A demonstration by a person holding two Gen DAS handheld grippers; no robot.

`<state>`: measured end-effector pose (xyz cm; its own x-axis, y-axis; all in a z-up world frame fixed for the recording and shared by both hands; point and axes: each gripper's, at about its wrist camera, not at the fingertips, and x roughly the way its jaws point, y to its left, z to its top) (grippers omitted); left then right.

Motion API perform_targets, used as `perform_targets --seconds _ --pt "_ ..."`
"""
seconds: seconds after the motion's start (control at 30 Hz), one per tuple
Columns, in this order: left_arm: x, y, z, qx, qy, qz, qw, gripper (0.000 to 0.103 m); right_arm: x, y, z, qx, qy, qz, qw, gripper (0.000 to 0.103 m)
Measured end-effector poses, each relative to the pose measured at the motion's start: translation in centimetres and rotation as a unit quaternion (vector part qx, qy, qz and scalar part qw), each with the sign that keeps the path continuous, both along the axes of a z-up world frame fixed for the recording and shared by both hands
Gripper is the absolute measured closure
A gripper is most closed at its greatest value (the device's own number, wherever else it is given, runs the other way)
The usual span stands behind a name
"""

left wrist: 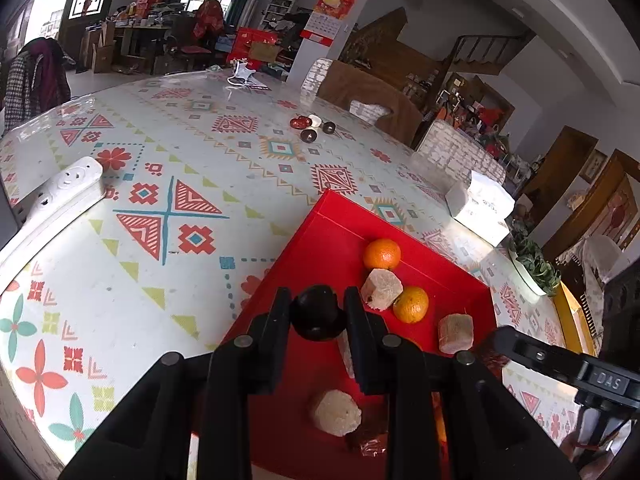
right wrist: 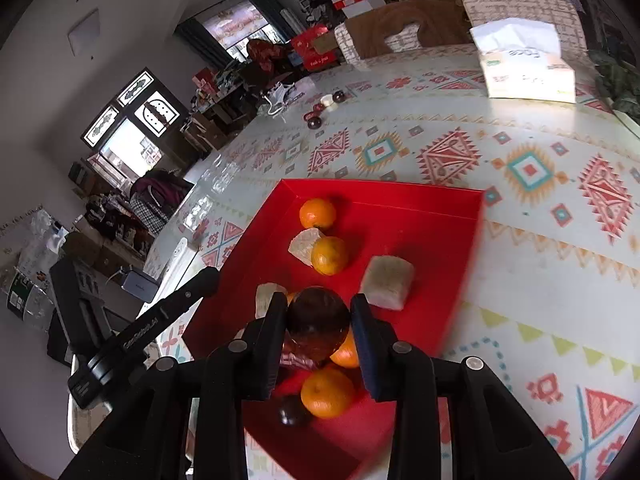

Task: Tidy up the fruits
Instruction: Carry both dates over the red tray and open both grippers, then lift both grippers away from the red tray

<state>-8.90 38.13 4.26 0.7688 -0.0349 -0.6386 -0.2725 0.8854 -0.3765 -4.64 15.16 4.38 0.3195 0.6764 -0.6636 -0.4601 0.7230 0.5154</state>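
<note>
A red tray [left wrist: 316, 240] [right wrist: 420, 232] lies on the patterned table and holds several oranges [left wrist: 382, 254] [right wrist: 329, 255] and beige cut chunks [left wrist: 381, 289] [right wrist: 390, 282]. My left gripper [left wrist: 317, 300] is shut on a black round fruit [left wrist: 318, 314] above the tray's left part. My right gripper [right wrist: 319, 308] is shut on a dark brown round fruit [right wrist: 318, 322] over the tray's near half. Another dark fruit [right wrist: 292, 410] rests in the tray below it. The right gripper's body [left wrist: 560, 364] shows at the right edge of the left wrist view.
A few more dark round fruits [left wrist: 310, 126] [right wrist: 324, 108] sit far across the table. A tissue box [left wrist: 480, 206] [right wrist: 524, 64] and a potted plant [left wrist: 532, 260] stand beyond the tray. A white power strip [left wrist: 60, 196] lies at the left.
</note>
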Motion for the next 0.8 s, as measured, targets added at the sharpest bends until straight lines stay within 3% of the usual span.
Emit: perform_targets --seconds 0.1,0.17,0.23,0.43,0.53,0.63,0.8 --pt "0.1 0.0 0.0 -0.002 0.000 0.003 1.0000 0.057 0.5 0.7 -0.3 -0.005 -0.001 0.002 1.000 0.066" --pt "0.0 0.0 0.1 -0.004 -0.006 0.010 0.9999 0.046 0.9 1.0 -0.4 -0.006 -0.001 0.000 1.000 0.057" --pt "0.0 0.1 0.2 -0.007 -0.009 0.010 0.9999 0.044 1.1 0.8 -0.4 0.000 -0.001 -0.002 1.000 0.037" --pt "-0.4 -0.6 0.9 0.003 -0.015 0.012 0.9998 0.040 1.3 -0.6 0.4 0.005 -0.013 -0.019 1.000 0.035" --pt "-1.1 -1.7 1.9 0.034 -0.025 0.021 0.9989 0.038 0.7 -1.7 0.8 0.005 -0.022 -0.028 0.999 0.035" --pt "-2.3 -3.4 3.3 0.090 -0.043 0.041 0.9941 0.028 -0.2 -2.8 1.2 0.006 -0.034 -0.035 0.999 0.035" --pt "-5.5 -6.6 6.5 0.192 -0.097 0.105 0.9710 0.005 -2.0 -4.4 1.9 -0.001 -0.059 -0.046 0.997 0.032"
